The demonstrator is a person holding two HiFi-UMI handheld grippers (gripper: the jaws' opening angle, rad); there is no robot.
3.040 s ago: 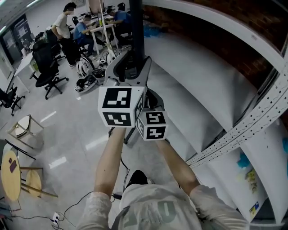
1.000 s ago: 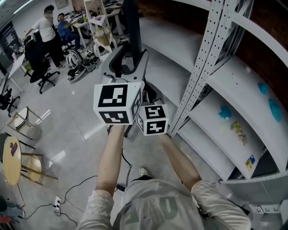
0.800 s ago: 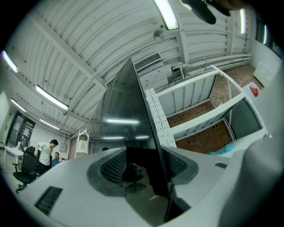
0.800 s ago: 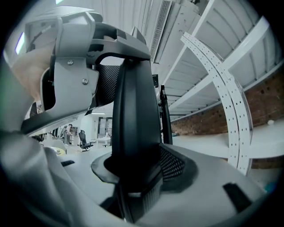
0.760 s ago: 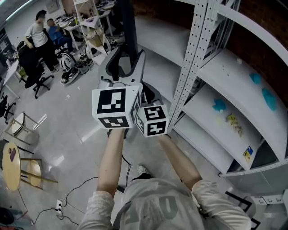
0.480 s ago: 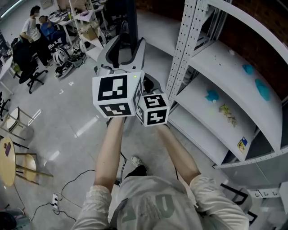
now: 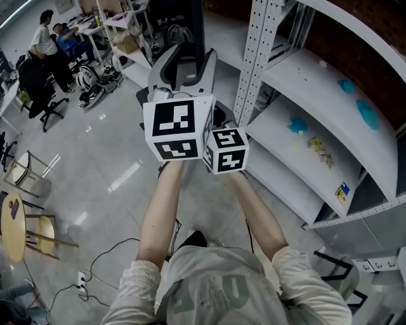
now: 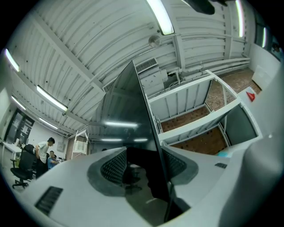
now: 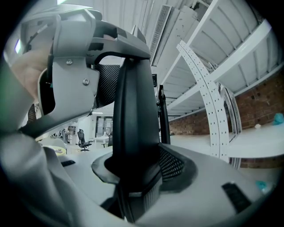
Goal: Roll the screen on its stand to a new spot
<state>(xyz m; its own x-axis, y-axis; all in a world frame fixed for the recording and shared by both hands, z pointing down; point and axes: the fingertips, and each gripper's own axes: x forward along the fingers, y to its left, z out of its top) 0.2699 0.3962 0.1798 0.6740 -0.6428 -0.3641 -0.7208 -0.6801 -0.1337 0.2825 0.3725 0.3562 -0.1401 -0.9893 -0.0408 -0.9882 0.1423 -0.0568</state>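
The screen (image 7: 183, 19) is a tall dark panel on a rolling stand, right in front of me in the head view. My left gripper (image 7: 183, 68) reaches up to it, its marker cube (image 7: 179, 127) nearest me. In the left gripper view the thin glossy screen (image 8: 128, 119) runs between the pads, and the left gripper (image 8: 144, 166) is shut on its edge. My right gripper (image 9: 135, 164) is shut on the stand's dark curved post (image 9: 135, 111). In the head view only that gripper's cube (image 7: 227, 150) shows; its jaws are hidden.
White metal shelving (image 7: 255, 57) with a perforated upright stands close on the right, small items on its shelves. Cables (image 7: 101, 270) trail on the floor by my feet. A round wooden table (image 7: 13, 228) is at left. People and office chairs (image 7: 44, 44) are at the far left.
The screen, both grippers and I have travelled along the shelving: the perforated upright has slid from the right to just beside the grippers. Both grips look unchanged.
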